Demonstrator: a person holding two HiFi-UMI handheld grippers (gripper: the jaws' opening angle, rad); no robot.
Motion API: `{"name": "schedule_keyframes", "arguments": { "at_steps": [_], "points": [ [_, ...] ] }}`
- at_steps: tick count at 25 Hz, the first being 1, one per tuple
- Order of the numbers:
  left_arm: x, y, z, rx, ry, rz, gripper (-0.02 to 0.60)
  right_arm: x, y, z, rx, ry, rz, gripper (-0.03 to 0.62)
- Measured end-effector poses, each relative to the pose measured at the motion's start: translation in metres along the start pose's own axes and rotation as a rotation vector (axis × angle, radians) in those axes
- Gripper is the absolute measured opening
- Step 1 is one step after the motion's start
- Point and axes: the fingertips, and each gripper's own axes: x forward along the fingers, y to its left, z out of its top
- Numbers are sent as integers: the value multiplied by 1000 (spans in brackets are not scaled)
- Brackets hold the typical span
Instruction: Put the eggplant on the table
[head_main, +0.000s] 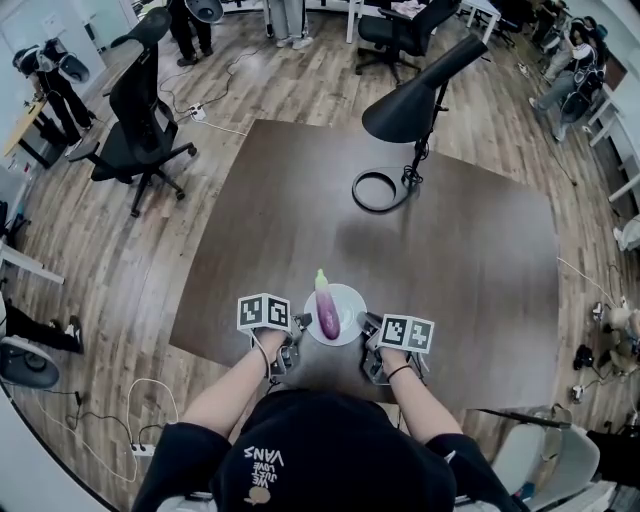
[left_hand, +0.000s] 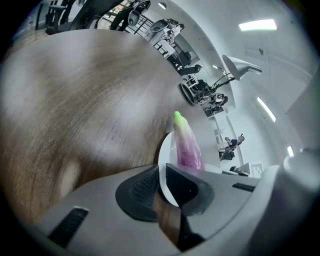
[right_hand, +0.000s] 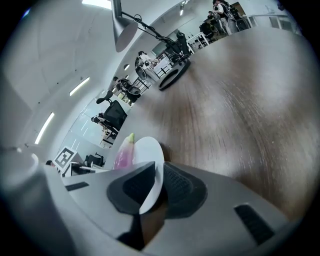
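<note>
Looking down in the head view, you have the white plate (head_main: 352, 300) near the front edge of the table (head_main: 450, 250), with bare top reaching to the lamp (head_main: 415, 110). The eggplant (head_main: 327, 314) lies lengthwise on the plate, green tip pointing away. In the left gripper view, your left gripper (left_hand: 162, 182) pinches the plate's rim. In the right gripper view, your right gripper (right_hand: 157, 182) clamps the opposite rim.

- A black desk lamp (head_main: 412, 105) stands upper centre (ring base (head_main: 378, 190) left of its stem).
- A black office chair (head_main: 140, 105) sits upper left.
- White cables (head_main: 150, 392) trail lower left.
</note>
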Motion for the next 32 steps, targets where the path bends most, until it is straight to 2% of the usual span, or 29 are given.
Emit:
{"name": "schedule_keyframes", "arguments": {
  "at_steps": [11, 25, 32],
  "points": [
    [0, -3, 0, 58, 4, 20, 48, 2, -1, -1, -34, 15, -64, 55],
    [-7, -3, 3, 99, -11, 44, 94, -1, -2, -1, -64, 35, -80, 75],
    [-14, 4, 8, 97, -47, 51, 103, -2, -2, -2, -71, 30, -79, 75]
  ]
}}
